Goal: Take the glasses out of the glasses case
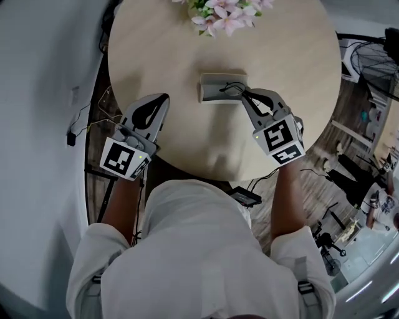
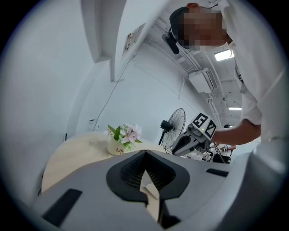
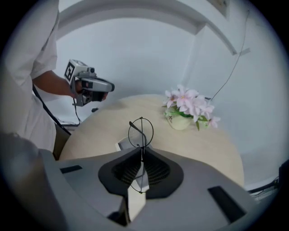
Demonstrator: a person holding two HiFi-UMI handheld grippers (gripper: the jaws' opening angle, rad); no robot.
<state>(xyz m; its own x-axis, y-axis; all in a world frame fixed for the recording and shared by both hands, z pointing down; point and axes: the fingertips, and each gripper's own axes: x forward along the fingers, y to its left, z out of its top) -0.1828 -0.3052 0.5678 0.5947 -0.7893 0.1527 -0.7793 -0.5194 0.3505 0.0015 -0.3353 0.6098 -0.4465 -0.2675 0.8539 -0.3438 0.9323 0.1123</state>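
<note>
We see a round pale wooden table [image 1: 187,143], a pot of pink flowers [image 1: 227,12] at its far edge. Left of the table we find a white wall [image 1: 37,93], beneath the table a dark plank floor [image 1: 100,81] with cables [image 1: 78,121], right of the table a fan [image 2: 174,128]; strip lights [image 2: 224,54] glow overhead

free: bare table [image 1: 156,50] left of glasses case [image 1: 213,87] | obstacle: flower pot [image 1: 224,12] at far edge

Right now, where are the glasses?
In the right gripper view, the glasses are pinched upright in the right gripper. In the head view they sit over the right end of the case, mid-table.
</note>
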